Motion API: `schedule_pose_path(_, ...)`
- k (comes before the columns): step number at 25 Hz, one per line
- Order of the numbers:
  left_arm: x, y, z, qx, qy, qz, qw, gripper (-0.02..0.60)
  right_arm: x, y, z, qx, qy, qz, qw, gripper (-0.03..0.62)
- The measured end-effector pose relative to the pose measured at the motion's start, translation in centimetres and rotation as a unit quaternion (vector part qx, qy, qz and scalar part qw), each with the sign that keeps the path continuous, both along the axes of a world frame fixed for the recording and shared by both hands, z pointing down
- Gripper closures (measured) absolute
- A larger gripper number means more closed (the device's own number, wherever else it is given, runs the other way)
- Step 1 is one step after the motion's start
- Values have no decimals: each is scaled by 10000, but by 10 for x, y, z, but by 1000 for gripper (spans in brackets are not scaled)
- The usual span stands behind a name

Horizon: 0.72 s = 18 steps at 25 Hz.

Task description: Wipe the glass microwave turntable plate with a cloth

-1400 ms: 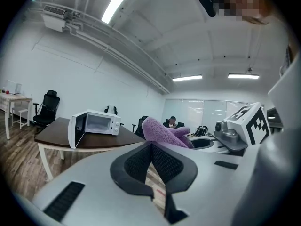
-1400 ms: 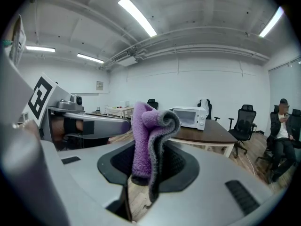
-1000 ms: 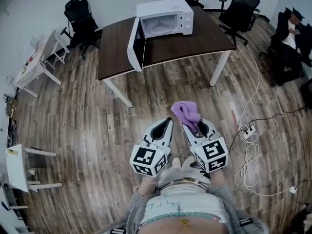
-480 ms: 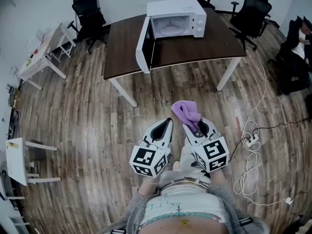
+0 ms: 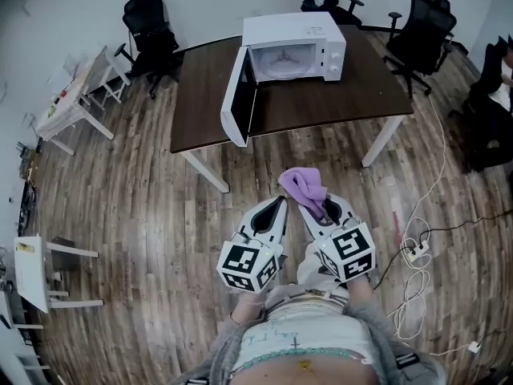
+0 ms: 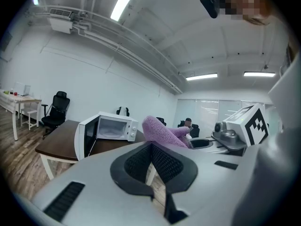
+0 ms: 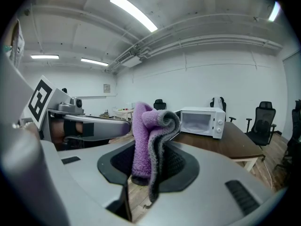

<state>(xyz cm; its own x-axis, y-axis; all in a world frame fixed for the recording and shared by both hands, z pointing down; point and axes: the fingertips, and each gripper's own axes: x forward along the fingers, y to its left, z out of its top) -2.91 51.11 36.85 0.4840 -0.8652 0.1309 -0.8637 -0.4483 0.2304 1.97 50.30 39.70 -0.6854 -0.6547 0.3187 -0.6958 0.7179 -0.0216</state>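
Head view, looking steeply down: you stand on a wood-plank floor (image 5: pixel 120 215), and both grippers reach forward from the lower centre of the frame. Your left gripper (image 5: pixel 277 203) has its jaws pressed together with nothing between them. Your right gripper (image 5: pixel 311 208), just beside it, is clamped on a folded purple cloth (image 5: pixel 303 185), which sticks up past the jaw tips.

Toward the top centre, well apart from both grippers, a white microwave (image 5: pixel 296 30) sits on a dark brown table (image 5: pixel 200 95). Its door (image 5: pixel 239 95) hangs wide open toward the left of the frame. Inside the cavity, the glass turntable plate (image 5: pixel 283 68) shows as a pale round shape on the oven floor.

Black office chairs (image 5: pixel 148 30) stand behind the table at the upper left and upper right. White cables (image 5: pixel 417 255) lie coiled on the floor at the lower right.
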Motion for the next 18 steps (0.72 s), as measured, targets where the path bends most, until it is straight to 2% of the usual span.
schedule_pose_path(11, 13, -77, -5, 53, -224, -483, 9986, 571, 16, -81, -9, 105, -52, -391, 9992, 474)
schedule_pose_path(14, 23, -91, -4, 72, -282, -533, 9982, 571, 29, -98, -15, 240, -80, -434, 9987, 474)
schedule_pose_path(18, 32, -101, 3, -16, -239, -657, 9976, 571, 38, -116, -12, 169, -172, -522, 9983, 474)
